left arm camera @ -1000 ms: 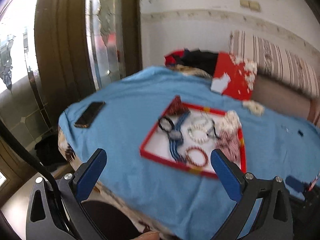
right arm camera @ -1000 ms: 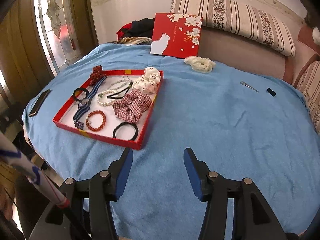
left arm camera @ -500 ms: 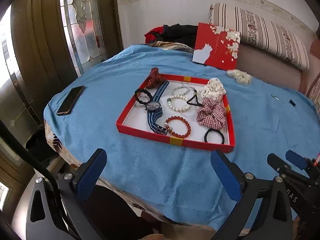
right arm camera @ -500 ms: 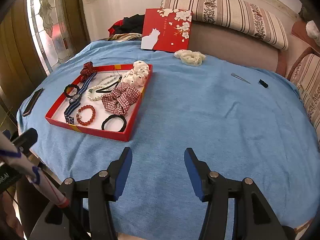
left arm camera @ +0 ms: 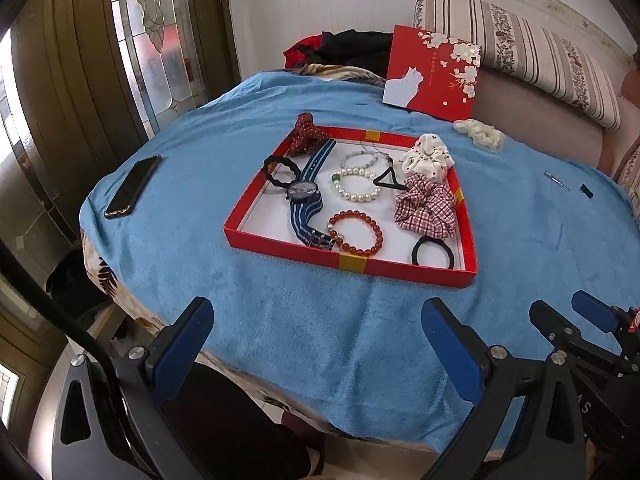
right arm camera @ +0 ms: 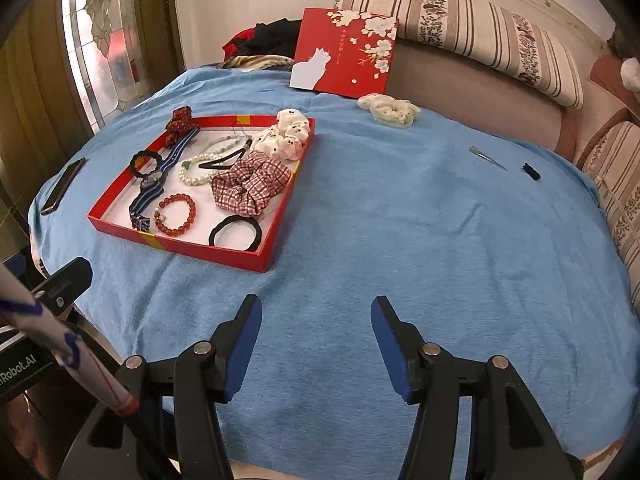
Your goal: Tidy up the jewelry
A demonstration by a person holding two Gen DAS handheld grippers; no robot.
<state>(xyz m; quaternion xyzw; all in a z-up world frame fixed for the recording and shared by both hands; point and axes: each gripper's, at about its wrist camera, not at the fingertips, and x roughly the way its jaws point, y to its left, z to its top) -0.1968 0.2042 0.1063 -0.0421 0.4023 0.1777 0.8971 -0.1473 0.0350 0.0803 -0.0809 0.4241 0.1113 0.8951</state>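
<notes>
A red tray (left arm camera: pixel 280 245) (right arm camera: pixel 224 258) lies on the blue cloth and holds a striped-strap watch (left arm camera: pixel 304 194), a red bead bracelet (left arm camera: pixel 356 232), a pearl bracelet (left arm camera: pixel 357 188), black hair ties (left arm camera: pixel 433 251), a plaid scrunchie (left arm camera: pixel 426 210) and a white scrunchie (left arm camera: pixel 426 158). A cream scrunchie (right arm camera: pixel 390 110), a metal clip (right arm camera: pixel 488 158) and a small black piece (right arm camera: pixel 531 171) lie on the cloth outside the tray. My left gripper (left arm camera: pixel 316 338) is open and empty, near the table's front edge before the tray. My right gripper (right arm camera: pixel 316 338) is open and empty, right of the tray.
A black phone (left arm camera: pixel 134 186) lies at the table's left edge. A red lid with white flowers and a cat (left arm camera: pixel 432 68) leans at the back against a striped sofa cushion (right arm camera: pixel 480 24). Dark clothes (left arm camera: pixel 344 50) lie behind the table. A glass door (left arm camera: pixel 160 40) stands left.
The left gripper has swung and drawn back, so the tray now sits centred in its view. The right gripper has shifted slightly back and right. Both stay open.
</notes>
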